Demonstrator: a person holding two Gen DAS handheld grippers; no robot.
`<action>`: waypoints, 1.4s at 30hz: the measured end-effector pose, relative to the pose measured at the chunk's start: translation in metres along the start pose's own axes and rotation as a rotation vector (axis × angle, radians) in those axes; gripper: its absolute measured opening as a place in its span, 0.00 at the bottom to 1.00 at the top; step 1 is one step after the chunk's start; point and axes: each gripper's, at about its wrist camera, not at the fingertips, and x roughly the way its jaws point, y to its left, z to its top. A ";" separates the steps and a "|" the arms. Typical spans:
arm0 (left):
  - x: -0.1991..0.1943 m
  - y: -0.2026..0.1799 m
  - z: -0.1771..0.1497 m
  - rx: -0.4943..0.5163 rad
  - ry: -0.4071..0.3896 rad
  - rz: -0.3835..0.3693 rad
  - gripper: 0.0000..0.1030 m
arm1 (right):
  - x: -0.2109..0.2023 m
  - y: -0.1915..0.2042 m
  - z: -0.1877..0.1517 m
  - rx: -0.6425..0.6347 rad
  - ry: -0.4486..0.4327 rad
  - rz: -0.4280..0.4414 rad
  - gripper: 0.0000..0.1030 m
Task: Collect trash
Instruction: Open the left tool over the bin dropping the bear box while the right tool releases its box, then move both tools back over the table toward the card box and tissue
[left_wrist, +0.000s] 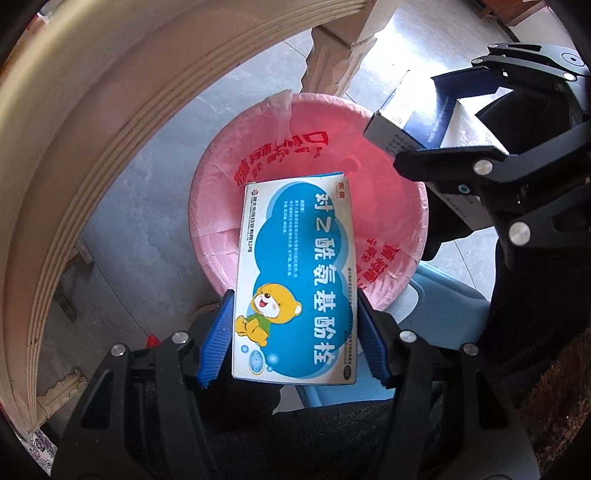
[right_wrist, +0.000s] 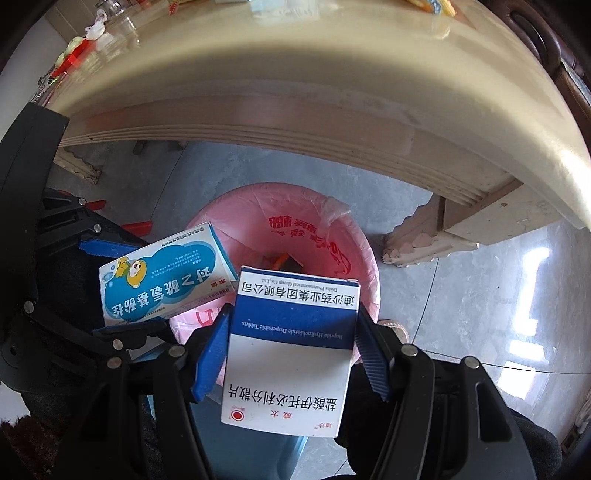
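Note:
My left gripper (left_wrist: 295, 336) is shut on a blue and white medicine box with a cartoon bear (left_wrist: 295, 280), its blue pads pressing both long sides. The box hangs over the near rim of a bin lined with a pink bag (left_wrist: 258, 155). My right gripper (right_wrist: 293, 350) is shut on a white and dark blue tablet box (right_wrist: 291, 354), held above the same pink-lined bin (right_wrist: 306, 218). Each view shows the other hand's load: the tablet box (left_wrist: 417, 122) at upper right in the left wrist view, the bear box (right_wrist: 162, 277) at left in the right wrist view. Some dark trash lies at the bin's bottom.
A cream round table edge (left_wrist: 85, 122) curves over the bin, with its carved leg (right_wrist: 424, 240) standing just beside the bin's rim. Grey tiled floor (right_wrist: 480, 295) surrounds the bin. A light blue plastic stool (left_wrist: 439, 306) sits near the bin's close side. Small items lie on the tabletop (right_wrist: 81, 44).

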 end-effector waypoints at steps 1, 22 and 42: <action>0.006 0.001 0.001 -0.008 0.011 -0.008 0.60 | 0.004 -0.002 0.001 0.003 0.006 0.001 0.61; 0.080 0.027 0.025 -0.123 0.222 -0.100 0.60 | 0.080 -0.015 0.007 0.009 0.148 0.061 0.61; 0.078 0.022 0.025 -0.115 0.211 -0.056 0.71 | 0.083 -0.011 0.005 -0.011 0.144 0.044 0.77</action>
